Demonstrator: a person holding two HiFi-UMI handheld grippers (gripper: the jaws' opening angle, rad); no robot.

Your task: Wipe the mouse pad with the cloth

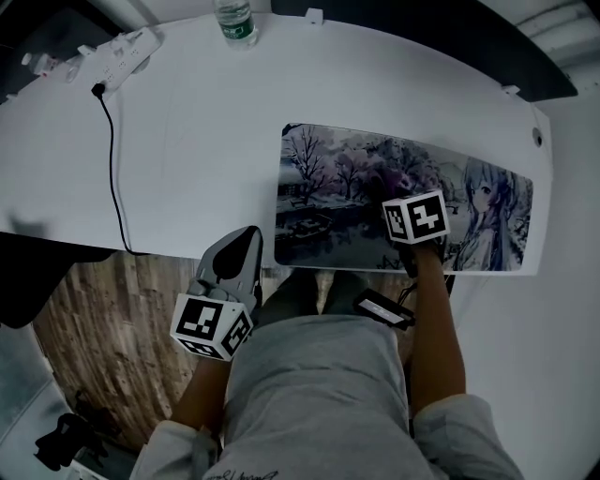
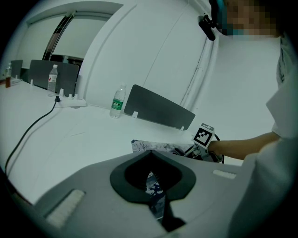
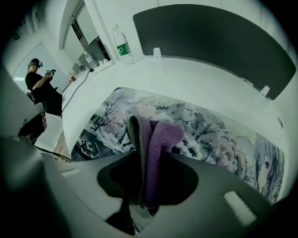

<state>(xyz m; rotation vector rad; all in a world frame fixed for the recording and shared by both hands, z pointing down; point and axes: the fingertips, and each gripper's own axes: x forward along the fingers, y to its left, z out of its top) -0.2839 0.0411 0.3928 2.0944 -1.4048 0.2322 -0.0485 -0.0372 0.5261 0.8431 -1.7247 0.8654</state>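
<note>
The long printed mouse pad lies on the white desk, along its front edge at the right. My right gripper hovers low over the pad's middle, shut on a folded purple cloth. The cloth sticks out past the jaws toward the pad; whether it touches the pad I cannot tell. In the head view only a purplish bit of cloth shows ahead of the marker cube. My left gripper is at the desk's front edge, just left of the pad's near corner, jaws shut and holding nothing.
A water bottle stands at the desk's far edge, with a power strip and its black cable at the left. A dark divider panel runs behind the desk. Another person stands far off.
</note>
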